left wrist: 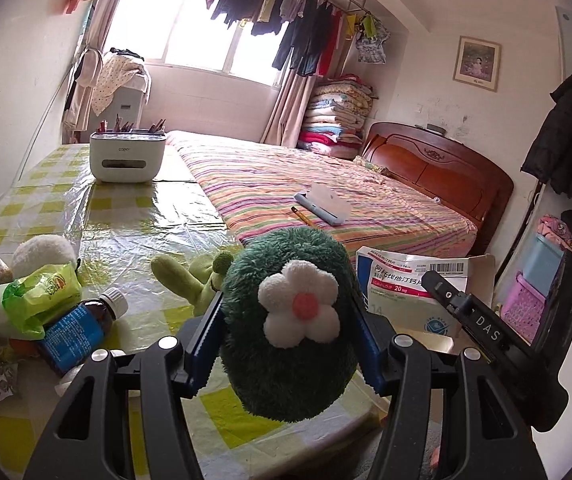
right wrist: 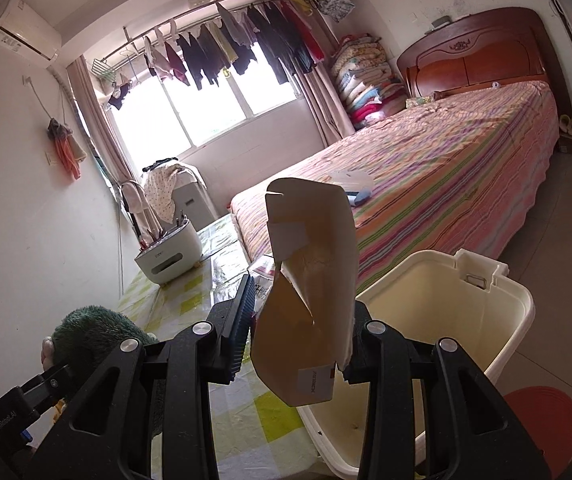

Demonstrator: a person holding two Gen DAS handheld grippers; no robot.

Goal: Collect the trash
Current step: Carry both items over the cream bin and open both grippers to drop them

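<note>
Green-and-white checked plastic covers the table (left wrist: pixel 134 216), and at its left end lies a heap of clutter: a green crinkled snack wrapper (left wrist: pixel 34 296) resting against a brown medicine bottle (left wrist: pixel 82 328) with a blue label and white cap, just beside a white plush lump. Right of these, a light green soft toy (left wrist: pixel 190 276) sprawls on the cloth. At the middle of the left wrist view, the left gripper (left wrist: pixel 286 312) has its blue pads pressed against both sides of a dark green plush toy (left wrist: pixel 286 344) with a white flower, holding it above the table edge. Further right, the right gripper (right wrist: pixel 297 332) grips a flattened medicine box (left wrist: pixel 405 292) with its jaws nearly closed; in the right wrist view the box's (right wrist: pixel 309 292) plain cardboard inside faces the camera and stands up between the fingers, tilted a little, though whether both pads bear on it evenly is hard to say from this angle. Just right of and below that box stands a cream plastic bin (right wrist: pixel 497 320), open-topped, beside the table's end and in front of the striped bed (right wrist: pixel 445 168). The box hangs near the bin's rim, over its left side.
</note>
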